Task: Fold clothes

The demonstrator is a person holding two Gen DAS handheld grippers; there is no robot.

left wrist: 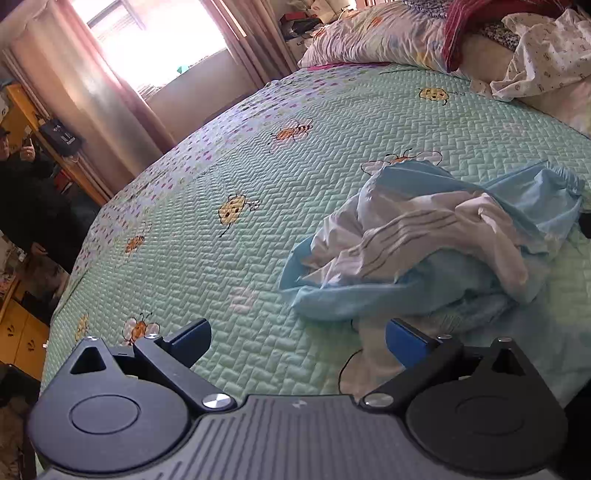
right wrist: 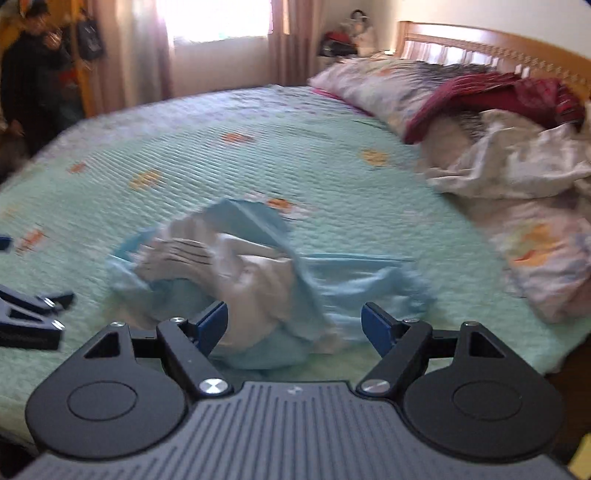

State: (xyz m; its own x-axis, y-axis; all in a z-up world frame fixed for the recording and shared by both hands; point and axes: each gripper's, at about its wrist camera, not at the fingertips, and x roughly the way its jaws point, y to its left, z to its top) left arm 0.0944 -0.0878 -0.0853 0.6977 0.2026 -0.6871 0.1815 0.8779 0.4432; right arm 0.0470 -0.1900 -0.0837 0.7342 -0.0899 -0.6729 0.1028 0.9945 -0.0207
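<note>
Left wrist view: left gripper (left wrist: 297, 345) jaws wide, nothing between; crumpled blue-and-white garment (left wrist: 436, 240) just ahead, to the right, on green quilt (left wrist: 221, 155). Right wrist view, blurred: right gripper (right wrist: 293, 328) jaws wide, unclamped; garment (right wrist: 258, 266) directly ahead, reaching between the fingertips.

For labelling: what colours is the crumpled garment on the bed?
Light blue and white, with thin dark stripes on the white part of the garment; clearest in the left wrist view.

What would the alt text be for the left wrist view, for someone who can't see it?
A crumpled light blue and white garment lies unfolded on a green quilted bedspread printed with bees. The open left gripper hangs in front of it, holding nothing. Pillows and a bright curtained window sit behind.
</note>
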